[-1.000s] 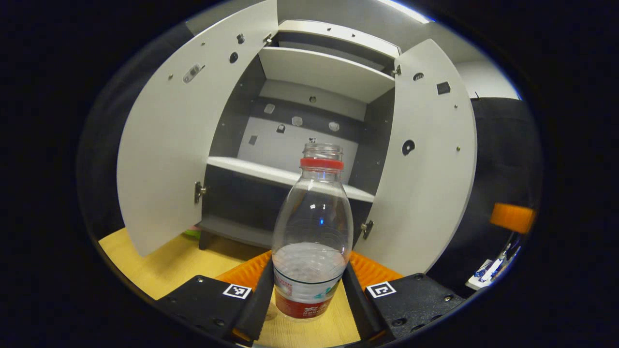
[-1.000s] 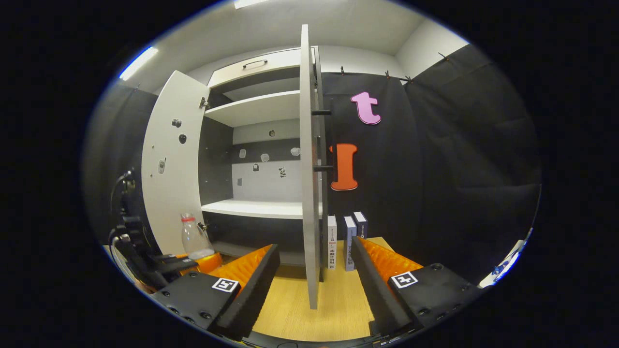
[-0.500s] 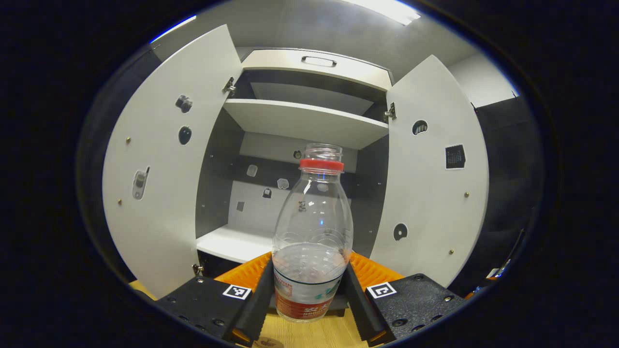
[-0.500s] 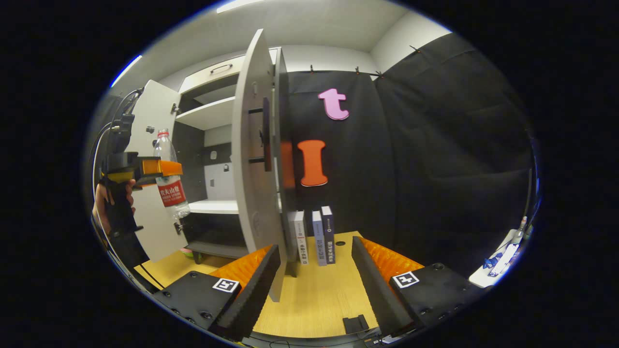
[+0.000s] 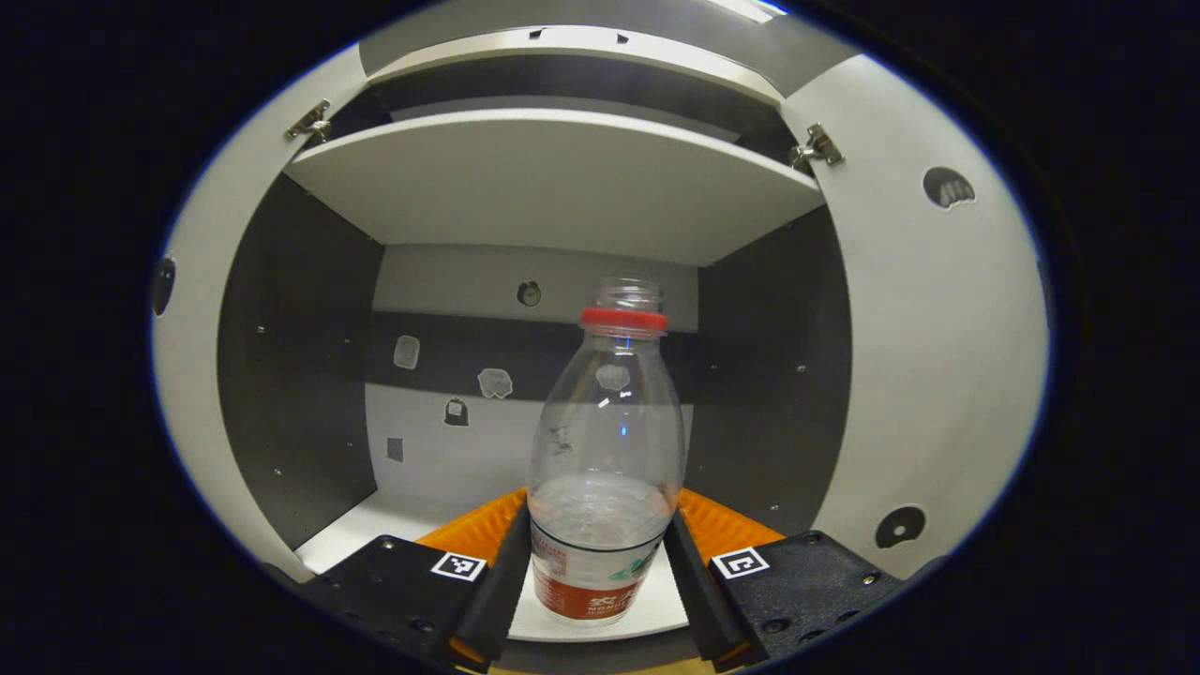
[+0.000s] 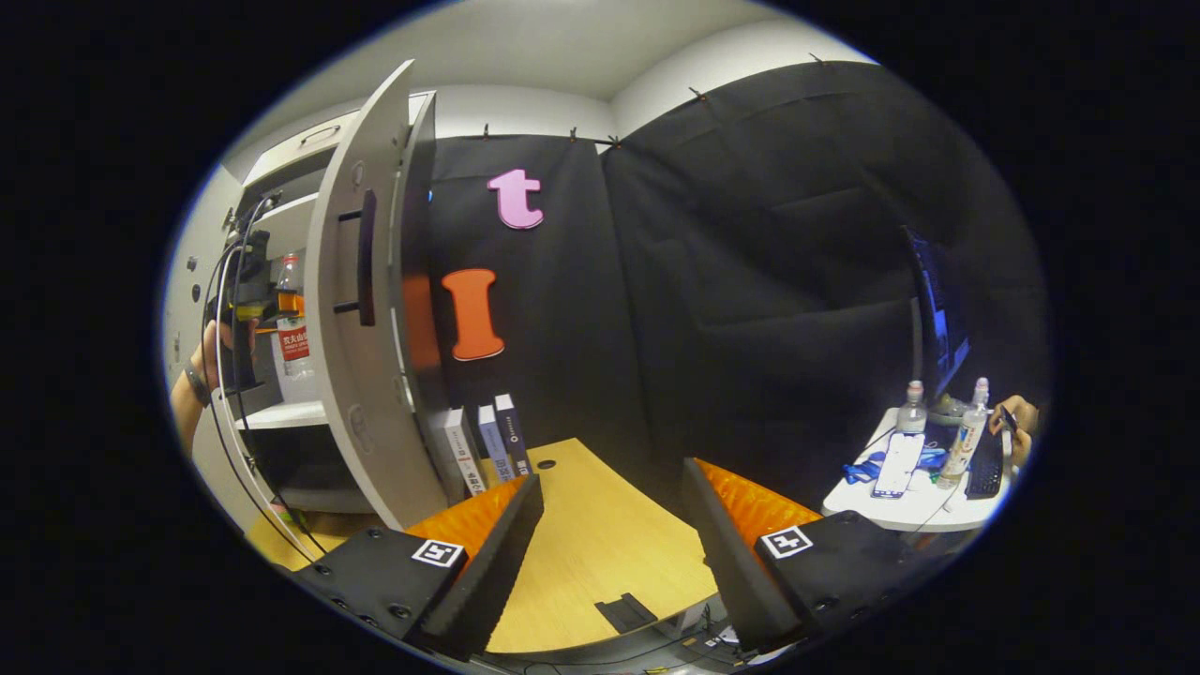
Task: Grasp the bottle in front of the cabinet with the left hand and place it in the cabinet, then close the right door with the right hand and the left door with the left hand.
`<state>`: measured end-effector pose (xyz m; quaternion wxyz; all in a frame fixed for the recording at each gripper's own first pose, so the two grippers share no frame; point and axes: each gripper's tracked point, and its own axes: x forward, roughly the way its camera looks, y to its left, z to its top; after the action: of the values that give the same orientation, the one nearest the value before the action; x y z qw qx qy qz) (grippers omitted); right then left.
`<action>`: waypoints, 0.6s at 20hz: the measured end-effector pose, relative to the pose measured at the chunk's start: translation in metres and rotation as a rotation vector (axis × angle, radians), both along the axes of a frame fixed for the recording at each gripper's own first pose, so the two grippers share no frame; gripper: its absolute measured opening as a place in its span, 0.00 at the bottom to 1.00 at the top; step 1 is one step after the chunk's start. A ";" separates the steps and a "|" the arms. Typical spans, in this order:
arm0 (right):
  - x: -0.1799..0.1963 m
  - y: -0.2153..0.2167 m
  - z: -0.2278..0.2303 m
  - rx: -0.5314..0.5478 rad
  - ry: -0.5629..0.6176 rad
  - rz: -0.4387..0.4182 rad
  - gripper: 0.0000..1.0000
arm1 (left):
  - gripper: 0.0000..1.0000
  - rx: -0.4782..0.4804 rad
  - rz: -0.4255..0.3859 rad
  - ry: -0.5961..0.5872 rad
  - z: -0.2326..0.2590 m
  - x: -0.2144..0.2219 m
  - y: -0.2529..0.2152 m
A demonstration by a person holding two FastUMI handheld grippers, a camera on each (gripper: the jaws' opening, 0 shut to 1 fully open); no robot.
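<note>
In the left gripper view, the left gripper (image 5: 598, 572) at the bottom centre pinches the bottle (image 5: 605, 450) upright by its lower body, 1 finger pressed on each side. The bottle is clear with a red neck ring and a red label, and sits just above the cabinet's lower shelf (image 5: 375, 520), between the dark side walls and under the upper shelf (image 5: 553, 183). In the right gripper view, the right gripper (image 6: 614, 553) at the bottom has its 2 fingers spread over the wooden table (image 6: 586, 534), holding nothing. The right door (image 6: 361, 309) stands open at centre left, 3 books (image 6: 487, 441) just beside it.
</note>
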<state>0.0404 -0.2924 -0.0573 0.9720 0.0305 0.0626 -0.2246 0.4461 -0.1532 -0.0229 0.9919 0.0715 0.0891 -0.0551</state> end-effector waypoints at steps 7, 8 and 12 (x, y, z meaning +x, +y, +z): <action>-0.023 -0.012 0.001 -0.032 -0.004 -0.142 0.99 | 0.74 -0.023 0.040 0.117 -0.081 0.050 0.011; -0.024 -0.013 0.002 -0.035 -0.001 -0.154 0.99 | 0.74 -0.024 0.040 0.119 -0.086 0.052 0.011; -0.021 -0.014 0.001 -0.028 -0.001 -0.161 0.99 | 0.76 -0.015 0.034 0.100 -0.083 0.053 0.008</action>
<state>0.0196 -0.3063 -0.0567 0.9511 0.0221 0.0562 -0.3029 0.4990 -0.1450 -0.1064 0.9875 0.0599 0.1395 -0.0425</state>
